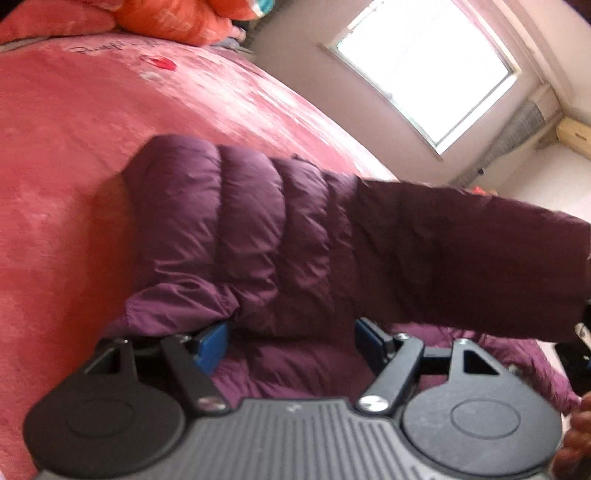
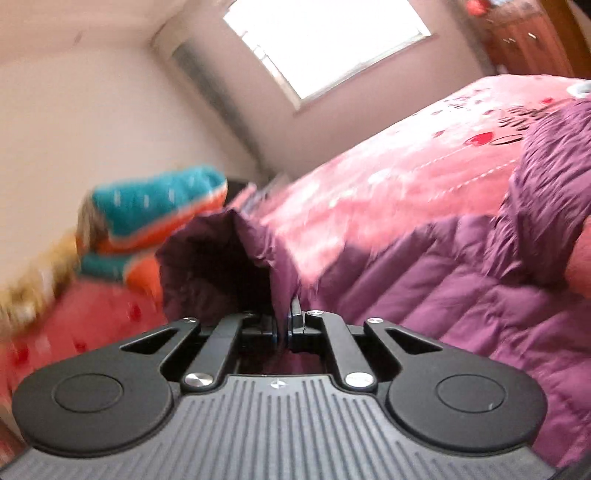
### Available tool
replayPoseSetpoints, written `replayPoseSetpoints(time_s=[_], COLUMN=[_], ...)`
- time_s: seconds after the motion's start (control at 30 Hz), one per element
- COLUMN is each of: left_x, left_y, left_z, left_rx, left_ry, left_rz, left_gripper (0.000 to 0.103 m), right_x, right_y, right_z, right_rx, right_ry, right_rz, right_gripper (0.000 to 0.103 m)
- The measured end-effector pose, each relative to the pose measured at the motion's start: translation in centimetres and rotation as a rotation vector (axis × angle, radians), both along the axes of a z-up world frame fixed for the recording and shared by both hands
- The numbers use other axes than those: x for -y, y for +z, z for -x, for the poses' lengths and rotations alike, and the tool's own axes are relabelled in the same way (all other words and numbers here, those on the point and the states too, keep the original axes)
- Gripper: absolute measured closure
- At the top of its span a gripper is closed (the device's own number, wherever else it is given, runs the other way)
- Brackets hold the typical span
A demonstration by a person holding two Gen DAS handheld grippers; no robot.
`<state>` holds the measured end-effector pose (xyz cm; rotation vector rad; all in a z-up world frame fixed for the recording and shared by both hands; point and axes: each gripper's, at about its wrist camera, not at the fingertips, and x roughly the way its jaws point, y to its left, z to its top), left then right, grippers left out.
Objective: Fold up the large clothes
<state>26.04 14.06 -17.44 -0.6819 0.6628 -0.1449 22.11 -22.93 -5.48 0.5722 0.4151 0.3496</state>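
Observation:
A purple quilted down jacket (image 1: 236, 221) lies on a pink bed cover (image 1: 74, 147). In the left wrist view my left gripper (image 1: 291, 343) is open, its blue pads (image 1: 212, 347) wide apart just above the jacket's body, holding nothing. A sleeve (image 1: 461, 251) stretches off to the right, lifted. In the right wrist view my right gripper (image 2: 282, 325) is shut on the sleeve's cuff (image 2: 229, 258), which stands up between the pads with its dark opening showing. The jacket body (image 2: 461, 295) lies to the right on the bed.
Orange-red pillows (image 1: 177, 18) lie at the bed's head. A folded teal and orange blanket (image 2: 147, 221) sits at the left in the right wrist view. A bright window (image 2: 325, 40) and a wooden cabinet (image 2: 524, 40) stand beyond the bed.

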Motion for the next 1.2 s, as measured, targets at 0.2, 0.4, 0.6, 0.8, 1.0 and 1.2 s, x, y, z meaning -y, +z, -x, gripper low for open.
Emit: replayPoseSetpoints(time_s=[0.2, 0.4, 0.6, 0.8, 1.0, 1.2], left_x=[-1.6, -1.5, -1.5, -1.9, -0.5, 2.1], left_y=[0.2, 0.6, 1.9, 3.4, 4.6, 4.3], left_z=[0.6, 0.9, 2.1, 3.4, 2.1, -1.1], left_rx=[0.018, 0.025, 0.094, 0.200, 0.298, 0.275], left_ry=[0.111, 0.133, 0.165, 0.243, 0.169, 0.025], left_rz=[0.033, -0.010, -0.079, -0.189, -0.190, -0.224], left_gripper=[0.029, 0.029, 0.032, 0.032, 0.031, 0.031], right_x=[5.0, 3.9, 3.9, 3.3, 1.1, -1.2], right_y=[2.6, 0.1, -1.9, -1.6, -2.6, -4.6], right_z=[-1.0, -4.7, -4.6, -1.9, 0.3, -2.7], right_rx=[-0.024, -0.153, -0.198, -0.066, 0.069, 0.025], right_ry=[-0.142, -0.207, -0.268, -0.308, -0.172, -0.025], right_rz=[-0.088, 0.252, 0.387, 0.477, 0.434, 0.505], right_gripper=[0.098, 0.090, 0.041, 0.034, 0.018, 0.009])
